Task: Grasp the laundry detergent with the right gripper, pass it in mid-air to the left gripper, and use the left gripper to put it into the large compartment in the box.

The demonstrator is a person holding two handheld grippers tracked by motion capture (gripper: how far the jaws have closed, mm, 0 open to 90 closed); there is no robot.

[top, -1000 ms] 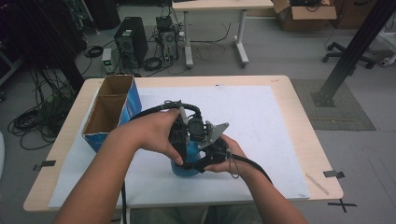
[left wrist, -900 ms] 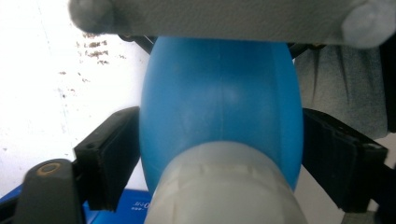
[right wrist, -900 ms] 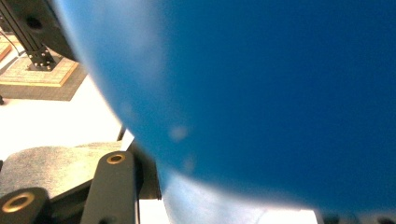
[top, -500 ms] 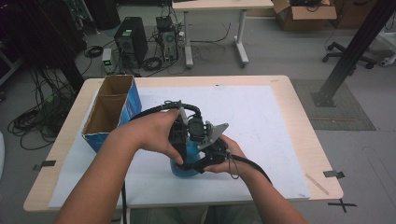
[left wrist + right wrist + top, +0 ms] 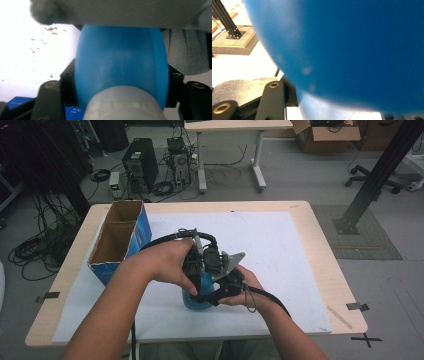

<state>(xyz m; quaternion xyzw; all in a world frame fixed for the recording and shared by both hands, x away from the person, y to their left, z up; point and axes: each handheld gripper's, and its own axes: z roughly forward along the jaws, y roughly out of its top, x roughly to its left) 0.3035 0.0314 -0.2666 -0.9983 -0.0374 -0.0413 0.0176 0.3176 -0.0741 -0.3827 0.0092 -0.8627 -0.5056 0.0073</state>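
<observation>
Seen from the high view, a blue bottle (image 5: 196, 297) is held upright on the white sheet (image 5: 280, 250) at the near middle of the table (image 5: 320, 220), pinned between the left gripper (image 5: 192, 270) and the right gripper (image 5: 222, 280); an open cardboard box (image 5: 117, 240) stands well apart at the left.

In the left gripper view, the bottle's blue body (image 5: 120, 65) and pale neck (image 5: 123, 105) are seen wedged between the jaws, which have just been closing and are now pressed against both flanks.

In the right gripper view, the blue bottle (image 5: 352, 50) is shown blurred and close, clamped by jaws that are held firm.

With both grips now set, the bottle is judged ready to be twisted open or lifted.
</observation>
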